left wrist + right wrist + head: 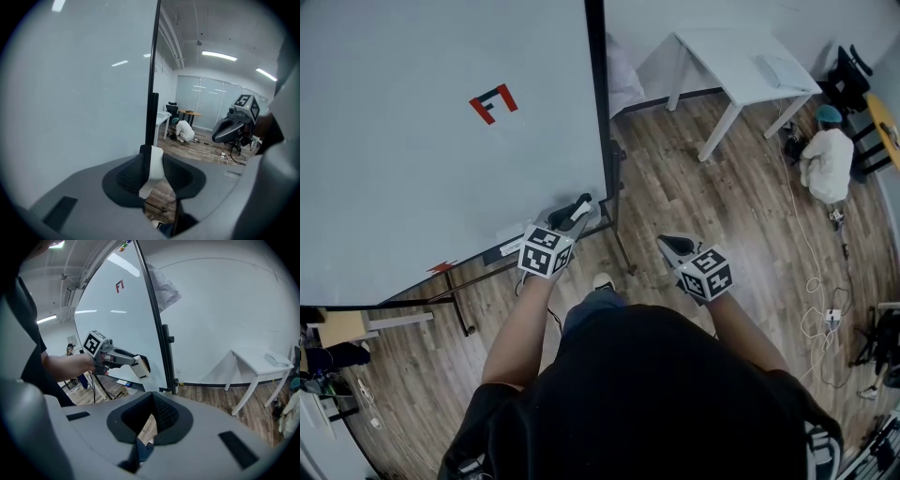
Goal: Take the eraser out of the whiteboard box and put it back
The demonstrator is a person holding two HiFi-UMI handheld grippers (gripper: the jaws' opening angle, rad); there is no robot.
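Left gripper (572,220) clamped on small white plastic block eraser with dark felt face (153,166) — held in air beside large whiteboard (412,169), at its lower corner. Right gripper (673,246) closed, empty. Eraser likely light, rigid shell, soft felt — grip plastic sides.

Left gripper (577,208): my jaws clamp the eraser (155,165), held out ahead of me.
Right gripper (672,247): I hold it near the left one, jaws together, nothing between.
Forearms (517,328): both bare, reaching forward.

Whiteboard (412,169) and black frame (596,94) wall off the left hand-held gripper (579,208) ahead; wooden floor (750,216) rightward lies open
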